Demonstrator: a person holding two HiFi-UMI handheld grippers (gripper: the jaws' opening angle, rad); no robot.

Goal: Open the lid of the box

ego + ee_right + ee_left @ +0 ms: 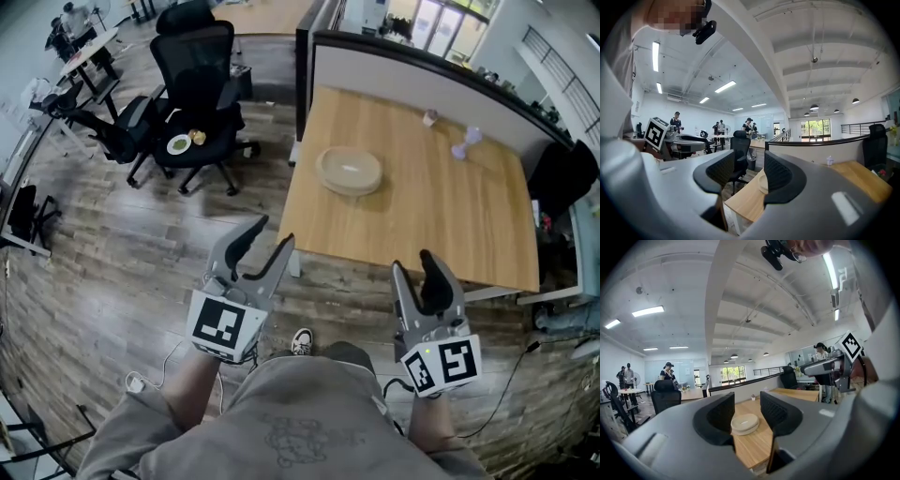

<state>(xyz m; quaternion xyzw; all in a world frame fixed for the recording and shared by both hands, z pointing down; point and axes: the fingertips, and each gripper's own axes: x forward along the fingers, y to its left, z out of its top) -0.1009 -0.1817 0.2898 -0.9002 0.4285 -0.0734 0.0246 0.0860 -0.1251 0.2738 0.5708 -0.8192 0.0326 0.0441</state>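
Approach stage: box (349, 187), lid (351, 168) shut, sits on left half of surface (450, 220). Left claw (271, 234), right claw (413, 263) hover short of surface's near edge, both parted, empty. Likely next: reach in, steady box, grip lid rim.

Person seen from above, both forearms (192, 384) bare and stretched fwd, one gripper per hand. L gripper (272, 234): jaws apart, tips aimed fwd and a bit to the R, nothing betw. the pads. L marker cube (225, 326) sits just behind the jaws, over the hand. R gripper (412, 265): jaws apart too, aimed fwd, pads on nothing. R marker cube (442, 364) just behind its jaws, w/ a small green light lit.
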